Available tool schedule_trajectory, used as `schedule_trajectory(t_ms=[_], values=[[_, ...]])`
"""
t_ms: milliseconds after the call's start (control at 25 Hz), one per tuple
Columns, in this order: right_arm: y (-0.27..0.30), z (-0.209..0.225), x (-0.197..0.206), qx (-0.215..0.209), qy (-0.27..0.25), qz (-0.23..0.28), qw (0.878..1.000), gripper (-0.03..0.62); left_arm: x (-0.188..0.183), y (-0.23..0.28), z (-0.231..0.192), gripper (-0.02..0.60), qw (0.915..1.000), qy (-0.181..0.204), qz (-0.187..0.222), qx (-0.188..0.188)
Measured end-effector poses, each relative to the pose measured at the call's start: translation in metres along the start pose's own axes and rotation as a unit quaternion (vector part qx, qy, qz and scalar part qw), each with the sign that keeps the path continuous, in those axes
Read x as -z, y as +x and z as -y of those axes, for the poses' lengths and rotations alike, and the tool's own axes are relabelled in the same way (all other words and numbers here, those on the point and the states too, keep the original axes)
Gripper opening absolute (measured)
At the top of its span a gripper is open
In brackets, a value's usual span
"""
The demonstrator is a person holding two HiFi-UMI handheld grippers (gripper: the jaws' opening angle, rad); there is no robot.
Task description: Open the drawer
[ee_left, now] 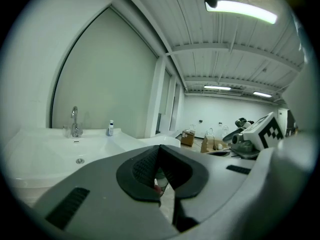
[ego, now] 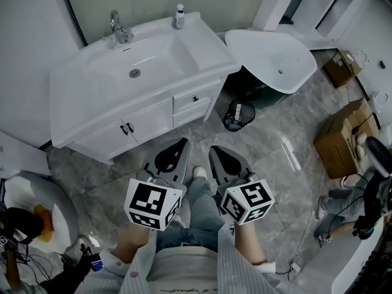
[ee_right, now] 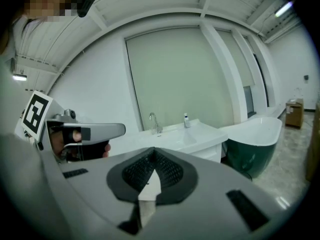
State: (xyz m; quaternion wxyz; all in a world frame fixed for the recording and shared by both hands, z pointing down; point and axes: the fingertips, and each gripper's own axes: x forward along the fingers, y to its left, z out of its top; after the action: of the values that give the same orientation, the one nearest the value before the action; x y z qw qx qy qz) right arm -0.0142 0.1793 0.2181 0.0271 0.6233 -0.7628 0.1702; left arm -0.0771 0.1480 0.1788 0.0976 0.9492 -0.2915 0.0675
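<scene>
The white vanity (ego: 79, 112) stands ahead of me, with two small drawers (ego: 195, 99) stacked at its right end, each with a dark knob. Both look closed. My left gripper (ego: 182, 141) and right gripper (ego: 214, 149) hover side by side above the floor, a good way short of the vanity front and pointing toward it. Both have their jaws together with nothing between them. In the left gripper view the left gripper (ee_left: 159, 147) points past the basin (ee_left: 50, 149). In the right gripper view the right gripper (ee_right: 152, 151) faces the vanity (ee_right: 180, 136).
A faucet (ego: 119, 28) and a small bottle (ego: 179, 17) sit on the vanity top. To the right of the drawers stand a black waste basket (ego: 238, 114) and a bathtub (ego: 275, 60). Cardboard boxes (ego: 343, 133) lie at the right. A double door (ego: 127, 128) fills the vanity's left.
</scene>
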Motion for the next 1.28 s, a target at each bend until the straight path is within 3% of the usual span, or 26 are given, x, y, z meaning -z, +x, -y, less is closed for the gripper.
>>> schedule_trajectory(t_ms=[640,1040,1280], values=[[0.115,0.117,-0.067,-0.090,-0.013,-0.030,0.995,0.003,-0.037,0.153,-0.056,0.015,0.9962,-0.030,-0.001,-0.081],[0.155,0.148,-0.066,-0.140,-0.008,-0.058,0.988,0.003,-0.033,0.186,-0.077,0.015,0.9895,-0.045,-0.006,-0.137],[0.172,0.153,-0.069,-0.150,-0.009,-0.062,0.987,0.003,-0.029,0.192,-0.088,0.015,0.9870,-0.051,-0.014,-0.152]])
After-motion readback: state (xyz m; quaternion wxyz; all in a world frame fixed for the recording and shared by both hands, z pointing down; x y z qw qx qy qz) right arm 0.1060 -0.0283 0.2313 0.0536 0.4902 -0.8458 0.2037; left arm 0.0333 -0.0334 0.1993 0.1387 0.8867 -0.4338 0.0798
